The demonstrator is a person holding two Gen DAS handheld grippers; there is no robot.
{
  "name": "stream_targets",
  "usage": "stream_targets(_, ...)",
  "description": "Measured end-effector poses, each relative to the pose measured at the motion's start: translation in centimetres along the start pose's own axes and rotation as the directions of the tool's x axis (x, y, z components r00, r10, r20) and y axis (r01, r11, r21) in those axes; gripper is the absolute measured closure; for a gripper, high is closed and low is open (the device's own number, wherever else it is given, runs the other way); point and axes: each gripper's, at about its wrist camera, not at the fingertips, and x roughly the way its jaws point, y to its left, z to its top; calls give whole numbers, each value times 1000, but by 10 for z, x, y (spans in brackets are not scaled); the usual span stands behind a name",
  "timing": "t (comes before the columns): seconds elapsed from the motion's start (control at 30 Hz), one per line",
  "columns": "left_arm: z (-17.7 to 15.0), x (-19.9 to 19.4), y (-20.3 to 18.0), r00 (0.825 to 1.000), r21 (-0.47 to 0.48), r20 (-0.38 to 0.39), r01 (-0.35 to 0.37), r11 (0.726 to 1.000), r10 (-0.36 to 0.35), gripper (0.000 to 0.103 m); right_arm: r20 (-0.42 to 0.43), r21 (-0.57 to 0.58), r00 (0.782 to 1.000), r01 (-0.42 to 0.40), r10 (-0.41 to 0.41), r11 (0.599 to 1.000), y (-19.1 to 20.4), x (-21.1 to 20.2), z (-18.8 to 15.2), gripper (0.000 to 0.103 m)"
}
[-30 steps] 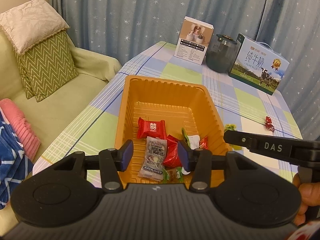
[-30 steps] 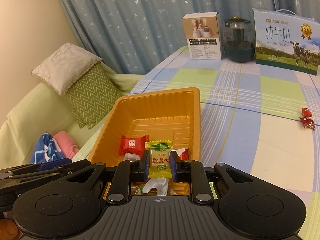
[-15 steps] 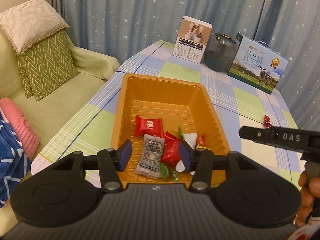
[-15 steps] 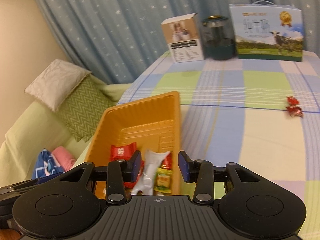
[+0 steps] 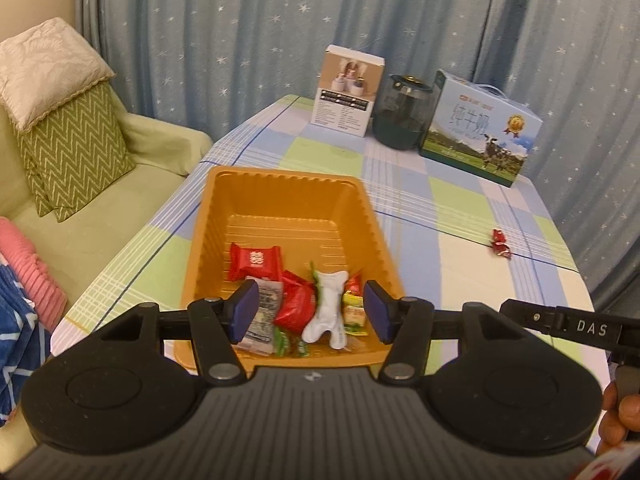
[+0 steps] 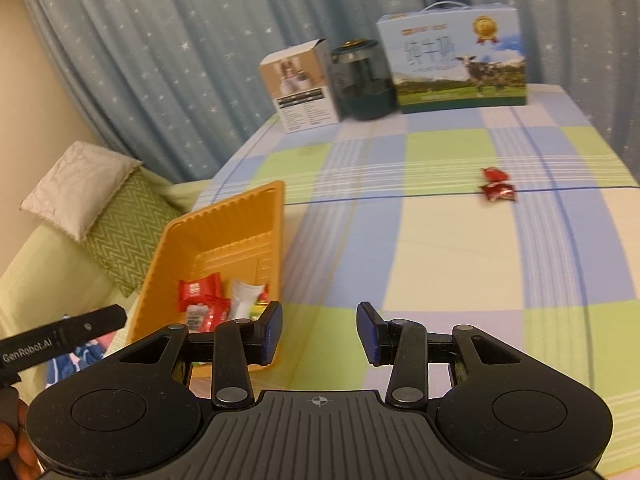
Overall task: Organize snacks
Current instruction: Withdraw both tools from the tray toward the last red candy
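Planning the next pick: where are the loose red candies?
The red candies lie on the tablecloth, right of the orange tray, before the milk box.

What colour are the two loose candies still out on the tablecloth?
Red, shiny wrappers; clearest in the right wrist view.

Blue curtain (image 5: 248, 40) with small white stars hangs across the whole back of the room. Cream wall (image 6: 36, 92) at far left. Pale green sofa (image 5: 120, 208) beside the bench (image 6: 440, 248), which wears a checked cloth of blue, green and cream. On the sofa: green zigzag cushion (image 5: 76, 152), cream cushion (image 5: 44, 64) stacked above it, pink ribbed fabric (image 5: 28, 264), blue patterned fabric (image 5: 16, 344). Warm indoor light.
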Motion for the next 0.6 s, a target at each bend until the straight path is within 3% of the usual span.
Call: stream_targets(0.6,-7,-3,-75,996,98,-23,90,991,-88,41,63,7,990,123,-123,992,-46,-53,-8,60)
